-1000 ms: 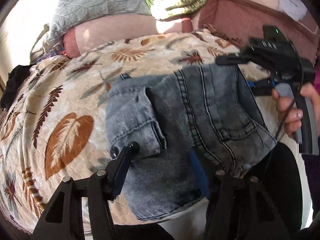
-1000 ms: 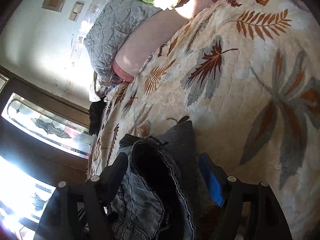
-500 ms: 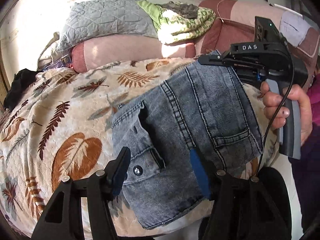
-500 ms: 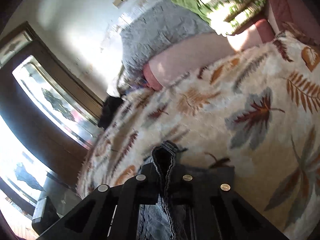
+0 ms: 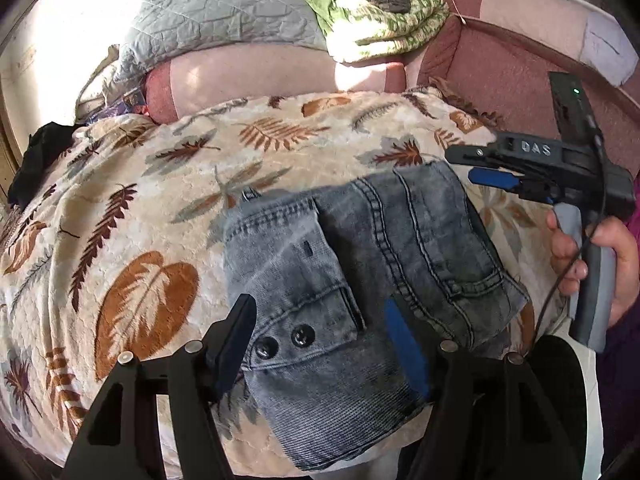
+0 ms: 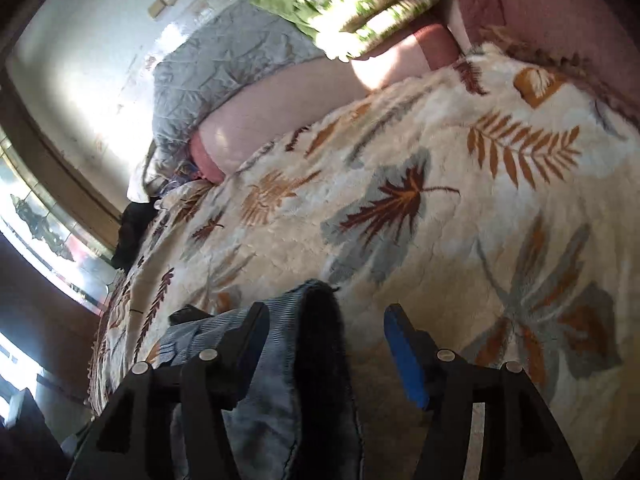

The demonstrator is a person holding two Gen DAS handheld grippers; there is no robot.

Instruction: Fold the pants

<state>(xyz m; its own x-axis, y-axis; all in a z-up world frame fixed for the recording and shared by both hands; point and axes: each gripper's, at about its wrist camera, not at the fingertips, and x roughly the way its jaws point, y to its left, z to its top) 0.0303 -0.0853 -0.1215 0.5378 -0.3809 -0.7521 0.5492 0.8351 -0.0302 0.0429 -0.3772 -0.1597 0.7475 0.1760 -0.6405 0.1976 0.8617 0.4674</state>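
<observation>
Lying folded on the leaf-print blanket (image 5: 168, 184), the grey denim pants (image 5: 360, 272) sit near its front edge. The left gripper (image 5: 320, 328) hovers over their buttoned waistband, jaws spread and released. The right gripper (image 6: 324, 340) is likewise unclenched, straddling the pants' far corner beside a pocket.

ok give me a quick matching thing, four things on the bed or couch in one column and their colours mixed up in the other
Things:
1. pants
2. quilt
3. folded blanket
4. bed cover

Colours:
A. green and cream
B. cream with brown and grey leaves
C. faded blue-grey denim
D. plain grey

Pairs: 1-C, 2-D, 3-A, 4-B
</observation>
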